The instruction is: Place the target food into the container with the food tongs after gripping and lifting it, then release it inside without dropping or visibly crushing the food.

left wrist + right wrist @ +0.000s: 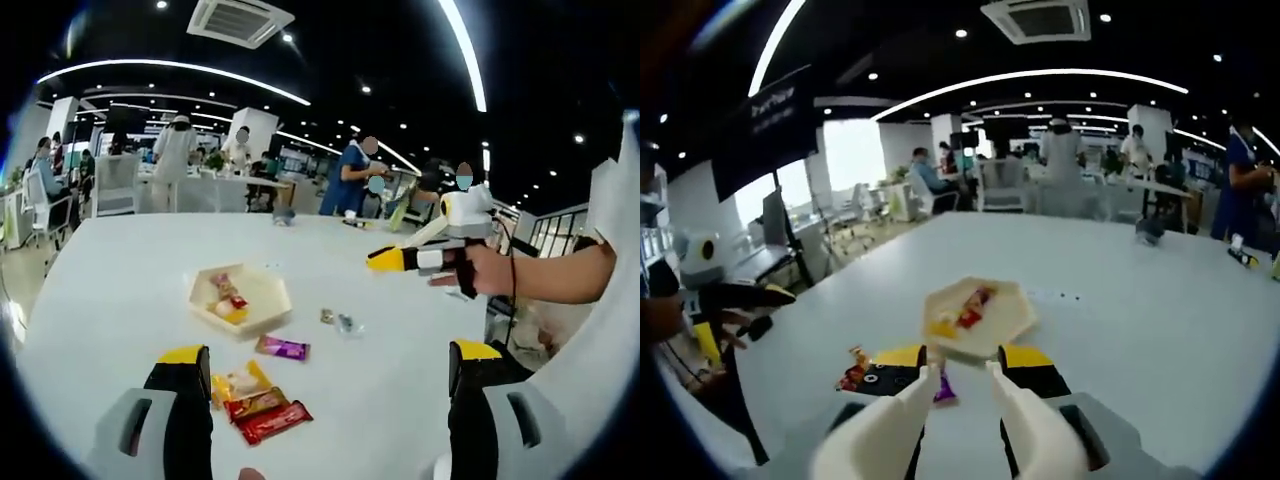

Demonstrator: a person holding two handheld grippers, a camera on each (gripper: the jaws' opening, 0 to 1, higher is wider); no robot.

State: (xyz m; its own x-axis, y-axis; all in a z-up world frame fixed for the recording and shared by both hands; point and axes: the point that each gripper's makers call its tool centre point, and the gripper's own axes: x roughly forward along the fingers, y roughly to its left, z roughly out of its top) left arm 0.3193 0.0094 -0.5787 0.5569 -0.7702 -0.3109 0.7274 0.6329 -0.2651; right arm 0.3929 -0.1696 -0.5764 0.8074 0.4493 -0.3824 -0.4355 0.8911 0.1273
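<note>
The purple-wrapped snack (943, 390) is lying on the white table (1160, 320), just short of the hexagonal container (975, 315), which is already holding a few sweets. The food tongs (902, 415) are hanging over it with tips apart and nothing pinched. The right gripper (955, 365) is clasping the tong arms. The left gripper (330, 352) is idling wide open near red and yellow wrappers (265, 415). Judging from this, lowering squarely over the wrapper, squeezing only until it is lifting cleanly, and opening low inside the container is looking wisest.

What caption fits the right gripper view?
Tongs in the right claw point toward a hexagonal tray of snacks.
</note>
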